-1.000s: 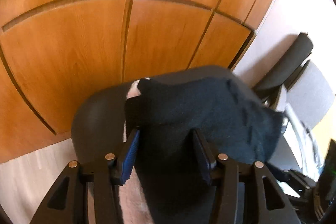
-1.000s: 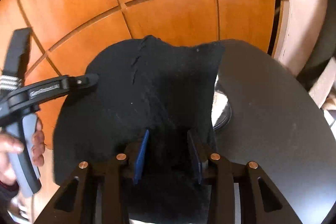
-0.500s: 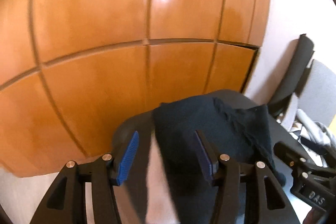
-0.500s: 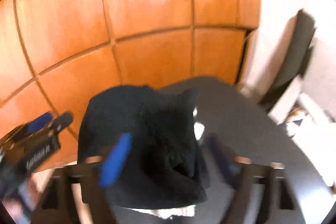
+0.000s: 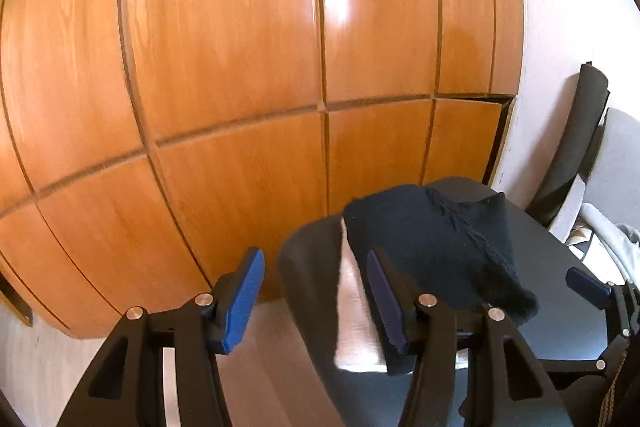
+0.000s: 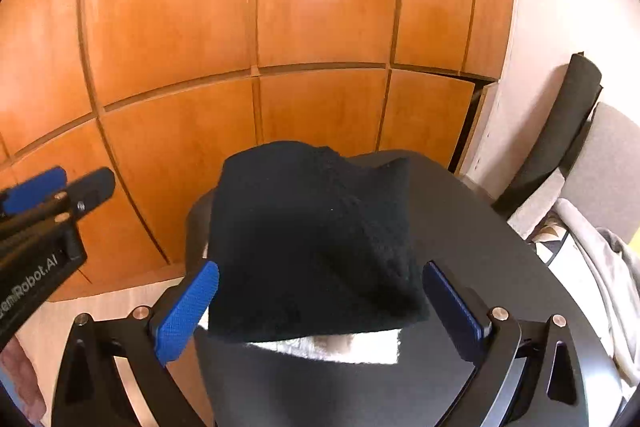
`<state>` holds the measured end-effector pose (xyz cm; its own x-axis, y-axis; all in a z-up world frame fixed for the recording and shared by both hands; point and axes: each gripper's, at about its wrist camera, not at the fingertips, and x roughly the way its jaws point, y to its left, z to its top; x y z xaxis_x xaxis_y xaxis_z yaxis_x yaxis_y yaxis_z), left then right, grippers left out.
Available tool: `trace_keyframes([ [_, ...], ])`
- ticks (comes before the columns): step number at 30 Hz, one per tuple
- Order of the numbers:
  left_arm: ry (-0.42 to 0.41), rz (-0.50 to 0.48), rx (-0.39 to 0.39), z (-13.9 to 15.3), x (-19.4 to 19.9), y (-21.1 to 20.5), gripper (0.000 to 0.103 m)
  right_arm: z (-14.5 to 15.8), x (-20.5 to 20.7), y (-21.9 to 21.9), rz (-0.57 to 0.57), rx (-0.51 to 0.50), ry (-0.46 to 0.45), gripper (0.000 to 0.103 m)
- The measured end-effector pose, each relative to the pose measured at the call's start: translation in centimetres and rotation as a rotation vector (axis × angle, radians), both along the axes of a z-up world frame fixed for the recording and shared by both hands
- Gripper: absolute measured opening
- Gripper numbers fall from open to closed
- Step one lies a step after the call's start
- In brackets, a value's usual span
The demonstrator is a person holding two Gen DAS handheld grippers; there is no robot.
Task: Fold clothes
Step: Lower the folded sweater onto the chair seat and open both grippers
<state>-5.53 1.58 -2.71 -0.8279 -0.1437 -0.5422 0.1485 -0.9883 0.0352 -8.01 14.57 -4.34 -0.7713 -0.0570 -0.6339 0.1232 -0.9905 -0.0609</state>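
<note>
A: Entry, both wrist views. Where is the garment?

B: The black knit garment (image 6: 316, 243) lies folded in a compact bundle on the dark round bench (image 6: 480, 227), at the bench's far left part, close to the edge that faces the wooden panelled cabinet (image 6: 320, 27). A white cloth (image 6: 360, 347) shows from under its near edge.

A: Right hand-held gripper?

B: The right hand-held gripper (image 6: 320, 307) has its jaws spread wide and opening further. The blue pads (image 6: 186, 311) stand on either side of the bundle's near edge, clear of the fabric; nothing is pinched.

A: Left one?

B: The left hand-held gripper (image 5: 316, 299) is also parted, with nothing held. Its left pad (image 5: 244, 299) is over the floor beside the bench; the right pad is in front of the garment's (image 5: 432, 247) left side, and I cannot tell whether it touches the cloth. In the right wrist view the left tool's tips (image 6: 56, 187) appear at the left border, apart from the bundle.

A: Surroundings?

B: A dark chair back (image 5: 576, 143) and a grey one stand against the pale wall on the right. A finger (image 6: 24, 375) shows at the lower left.
</note>
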Motion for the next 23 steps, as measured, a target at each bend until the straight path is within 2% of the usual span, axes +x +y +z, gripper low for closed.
trace_keyframes([
  [5, 0.012, -0.013, 0.019, 0.6, 1.2, -0.3, 0.049, -0.3, 0.1, -0.2, 0.017, -0.023, -0.012, 0.103],
  [11, 0.000, -0.051, 0.075, 0.9, 1.3, 0.0, 0.049, -0.6, 0.6, -0.4, 0.023, -0.011, -0.023, 0.103],
  [17, -0.027, -0.068, 0.089, 0.6, 1.2, 0.3, 0.049, -1.0, 0.5, -0.4, 0.023, -0.015, -0.037, 0.103],
  [23, -0.030, -0.073, 0.066, 0.1, 1.1, 1.0, 0.049, -1.4, 0.4, -0.2, 0.020, -0.016, -0.046, 0.103],
])
